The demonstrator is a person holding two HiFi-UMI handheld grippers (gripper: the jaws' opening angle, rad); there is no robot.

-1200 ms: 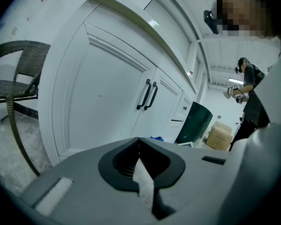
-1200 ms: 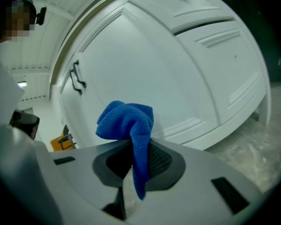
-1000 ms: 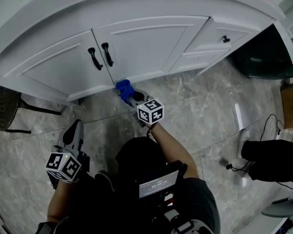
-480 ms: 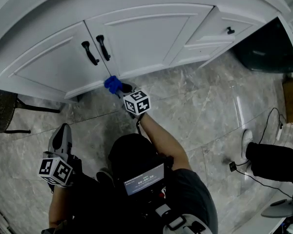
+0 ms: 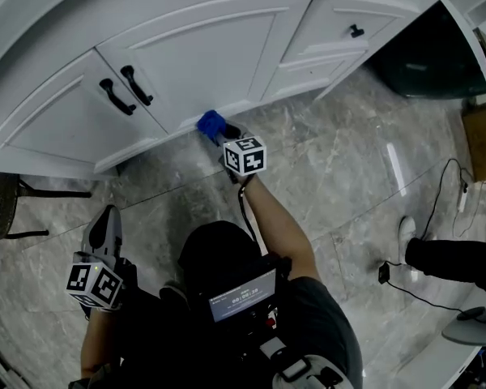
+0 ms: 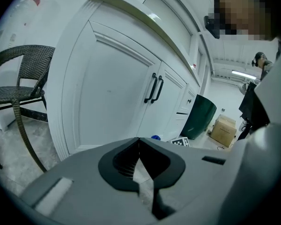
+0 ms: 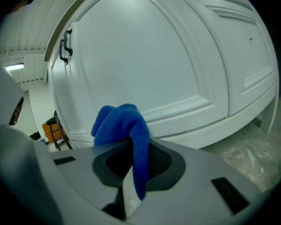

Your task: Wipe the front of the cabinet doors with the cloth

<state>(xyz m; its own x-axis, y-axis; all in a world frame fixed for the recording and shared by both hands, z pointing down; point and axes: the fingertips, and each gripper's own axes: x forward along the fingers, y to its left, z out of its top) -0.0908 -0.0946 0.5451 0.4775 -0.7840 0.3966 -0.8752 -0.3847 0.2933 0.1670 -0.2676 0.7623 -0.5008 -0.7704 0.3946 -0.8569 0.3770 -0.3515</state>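
A: Step in hand?
B: Wiping, judged. Right gripper (image 7: pixel 131 170) clamped on cloth (image 7: pixel 119 123); just ahead, door (image 7: pixel 145 64), bottom rail.
A: Left gripper (image 6: pixel 139 146)?
B: Closed, empty, well back from door. Next: likely sweep upward, pressing cloth flat.

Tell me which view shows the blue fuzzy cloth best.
The right gripper view: the blue fuzzy cloth sits large, pinched in the right tool. The head view shows it small; the left gripper view, only a speck.
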